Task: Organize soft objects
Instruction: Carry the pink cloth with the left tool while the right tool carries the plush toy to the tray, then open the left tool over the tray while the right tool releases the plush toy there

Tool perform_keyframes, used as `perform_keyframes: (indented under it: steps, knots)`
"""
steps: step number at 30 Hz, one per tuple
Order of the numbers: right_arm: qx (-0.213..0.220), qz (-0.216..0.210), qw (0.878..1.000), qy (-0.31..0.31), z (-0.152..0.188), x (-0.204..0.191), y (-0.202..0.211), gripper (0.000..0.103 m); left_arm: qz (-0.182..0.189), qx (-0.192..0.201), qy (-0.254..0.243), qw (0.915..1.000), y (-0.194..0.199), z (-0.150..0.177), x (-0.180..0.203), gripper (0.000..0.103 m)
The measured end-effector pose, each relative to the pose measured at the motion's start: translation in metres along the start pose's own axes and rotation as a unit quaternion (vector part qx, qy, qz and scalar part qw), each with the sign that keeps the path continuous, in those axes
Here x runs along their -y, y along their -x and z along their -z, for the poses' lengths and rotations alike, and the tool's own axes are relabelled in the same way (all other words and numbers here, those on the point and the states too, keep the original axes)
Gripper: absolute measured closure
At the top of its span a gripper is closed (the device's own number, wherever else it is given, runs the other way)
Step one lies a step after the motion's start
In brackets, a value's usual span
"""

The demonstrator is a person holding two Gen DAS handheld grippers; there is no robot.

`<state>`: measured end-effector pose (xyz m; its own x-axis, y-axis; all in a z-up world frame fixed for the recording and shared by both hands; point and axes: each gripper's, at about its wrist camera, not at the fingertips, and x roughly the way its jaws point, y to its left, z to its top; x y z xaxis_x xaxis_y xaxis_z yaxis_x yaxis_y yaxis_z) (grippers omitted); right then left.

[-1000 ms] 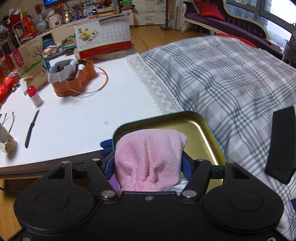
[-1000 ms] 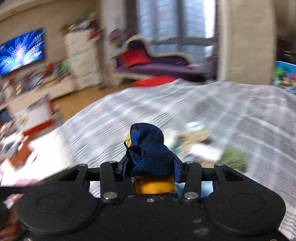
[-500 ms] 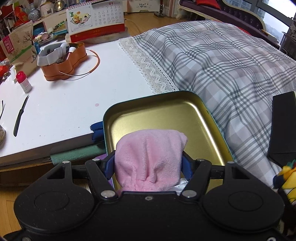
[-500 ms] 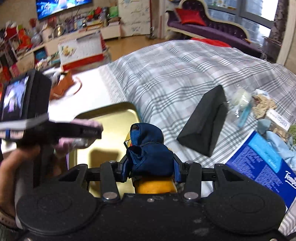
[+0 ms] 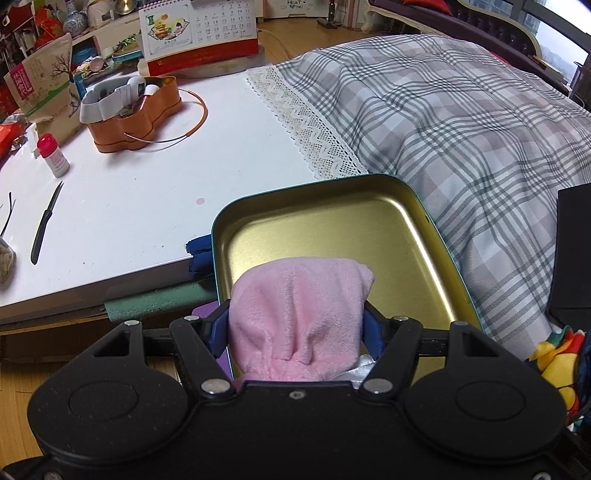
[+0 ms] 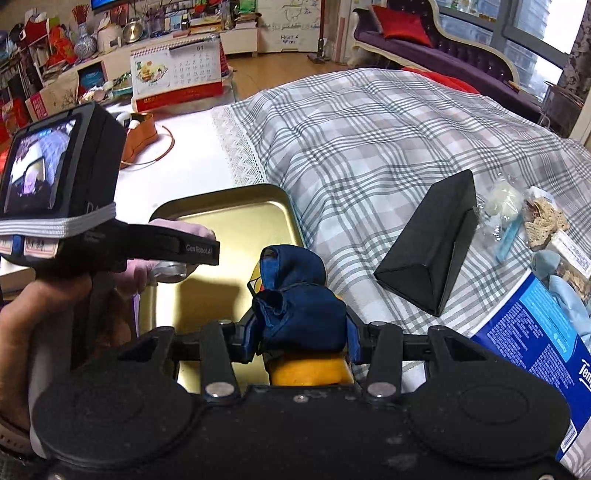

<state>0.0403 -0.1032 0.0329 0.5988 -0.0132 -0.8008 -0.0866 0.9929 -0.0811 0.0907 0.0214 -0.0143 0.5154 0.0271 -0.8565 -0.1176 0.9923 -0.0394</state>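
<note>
My left gripper (image 5: 297,325) is shut on a folded pink fleece cloth (image 5: 299,314) and holds it over the near end of a gold metal tray (image 5: 332,221) with a teal rim. In the right wrist view that same left gripper (image 6: 173,254) reaches over the gold tray (image 6: 240,221) from the left, held by a hand. My right gripper (image 6: 301,328) is shut on a soft toy with a dark blue hood and an orange-yellow body (image 6: 295,302), at the tray's right near corner. The toy (image 5: 554,354) also shows at the left wrist view's right edge.
The tray lies where a white table (image 5: 129,192) meets a plaid cloth (image 5: 461,129). A black triangular box (image 6: 432,247), a blue carton (image 6: 532,339) and small packets (image 6: 524,214) lie on the plaid. An orange tin (image 5: 133,114), a knife (image 5: 46,221) and a calendar (image 5: 199,33) stand on the table.
My right gripper swung with the toy from facing the room to the tray's right side. The left gripper tipped a little further down over the tray, pink cloth still held.
</note>
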Motion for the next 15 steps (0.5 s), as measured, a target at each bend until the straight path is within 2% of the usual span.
perform_keyframes:
  steps: [9,13,15]
  knots:
    - [-0.005,-0.003,1.0,0.005,-0.0043,-0.006,-0.0095,0.059,0.0,-0.002,-0.001,1.0,-0.0015,0.0005,0.0007,0.039]
    - [0.011,-0.001,1.0,0.008,-0.0079,-0.0074,-0.0093,0.059,-0.002,-0.002,-0.001,1.0,-0.002,0.0003,0.0011,0.038]
    - [0.02,-0.002,1.0,0.011,-0.0095,-0.008,-0.008,0.049,-0.003,-0.005,-0.003,1.0,-0.003,-0.0003,0.0017,0.035]
